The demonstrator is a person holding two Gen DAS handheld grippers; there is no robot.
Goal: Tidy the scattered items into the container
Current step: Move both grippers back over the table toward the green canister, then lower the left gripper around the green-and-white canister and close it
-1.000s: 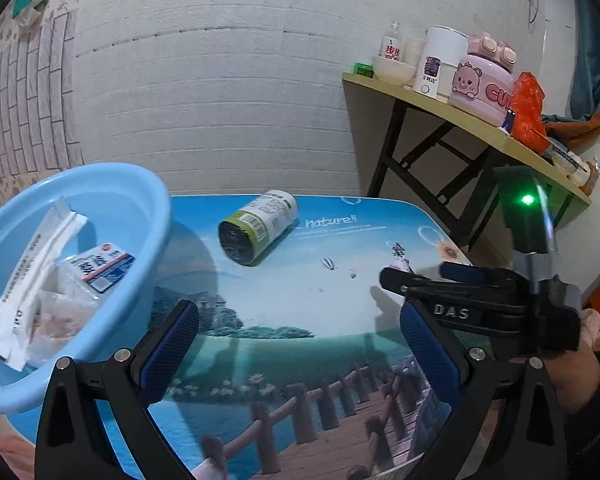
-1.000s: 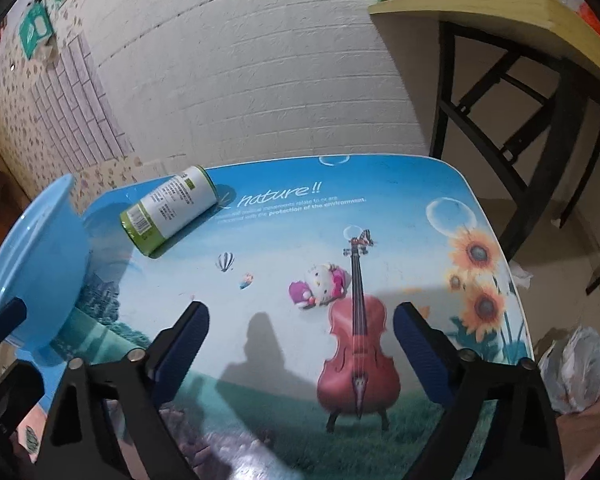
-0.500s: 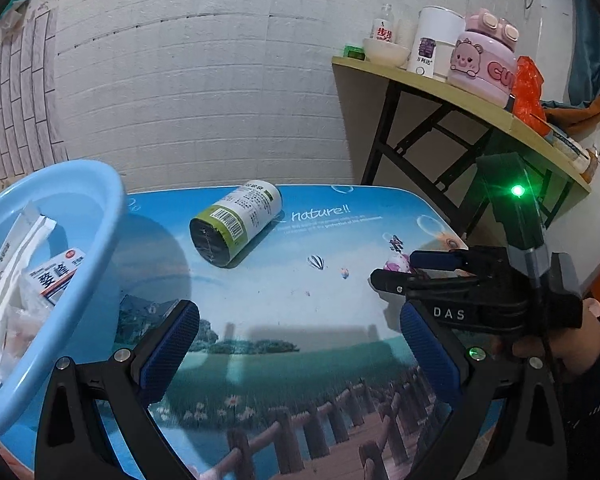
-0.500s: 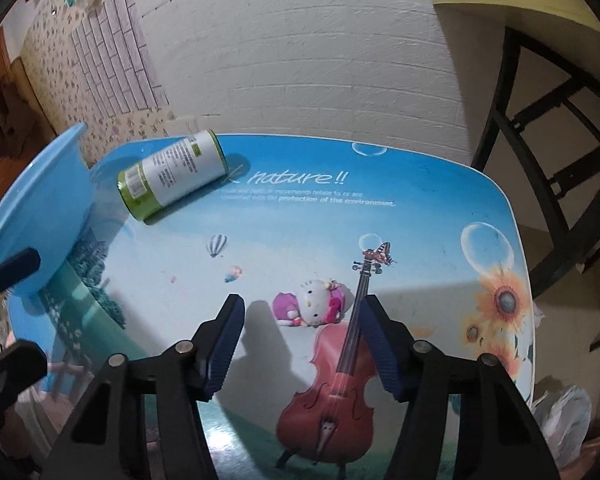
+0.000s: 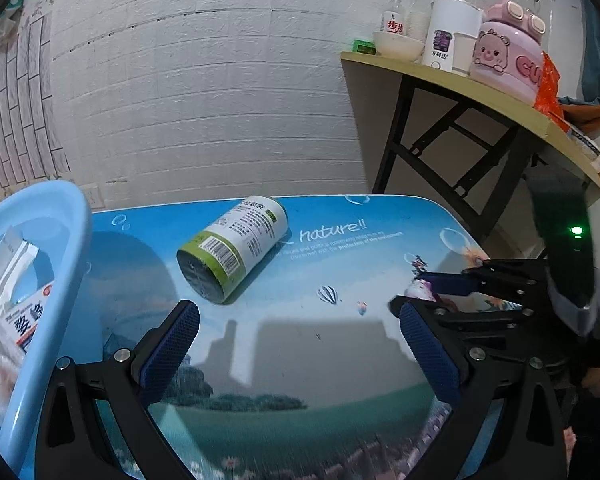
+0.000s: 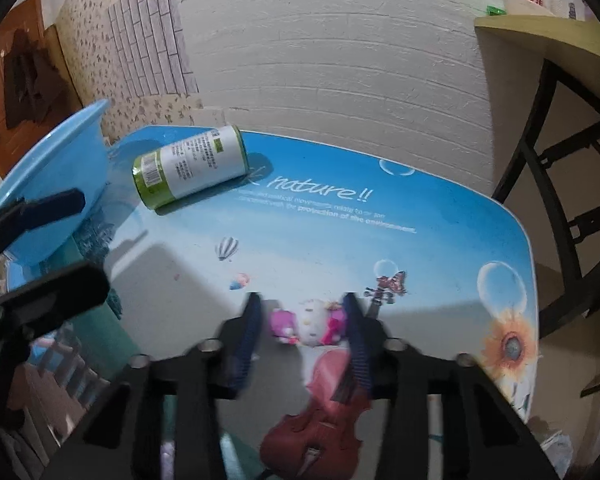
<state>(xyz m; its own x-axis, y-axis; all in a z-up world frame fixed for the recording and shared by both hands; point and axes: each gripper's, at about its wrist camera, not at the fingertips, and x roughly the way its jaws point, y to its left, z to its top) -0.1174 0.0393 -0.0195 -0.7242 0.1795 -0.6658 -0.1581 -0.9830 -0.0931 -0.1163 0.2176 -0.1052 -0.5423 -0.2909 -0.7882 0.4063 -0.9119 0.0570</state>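
Lying on its side on the printed blue counter [image 5: 340,264]: a green-and-white labelled canister [image 5: 233,249], dark end toward the left-wrist camera, barcode band near that end, well short of the white brick wall behind. At the counter's left edge, just beside the canister but apart from it, a light blue plastic basin [image 5: 66,240] with white packets [image 5: 8,280] inside, one with red and blue print. Low in the left-wrist view, the left claw [image 5: 296,340] spread wide over bare counter, nothing between its blue ribbed pads [image 5: 168,344], canister ahead and slightly left of the gap. Off to the right in that same view, the right claw [image 5: 440,284] seen from the side, black frame with a green light lit, a person's hand partly visible behind it at the frame edge. From the right-wrist camera, right claw [image 6: 300,320] drawn narrow after just closing, at its tightest, a small gap left between the blurred pads, nothing gripped: only the cartoon cat and violin printed on the counter show through the gap. Canister far up and left of this claw, near the basin's rim. Against the wall at right, a wooden folding table [image 5: 460,88] on black legs bearing a pink cartoon pot [image 5: 508,52], a white cup [image 5: 452,36], a bowl [image 5: 398,44] and a small bottle [image 5: 394,22].
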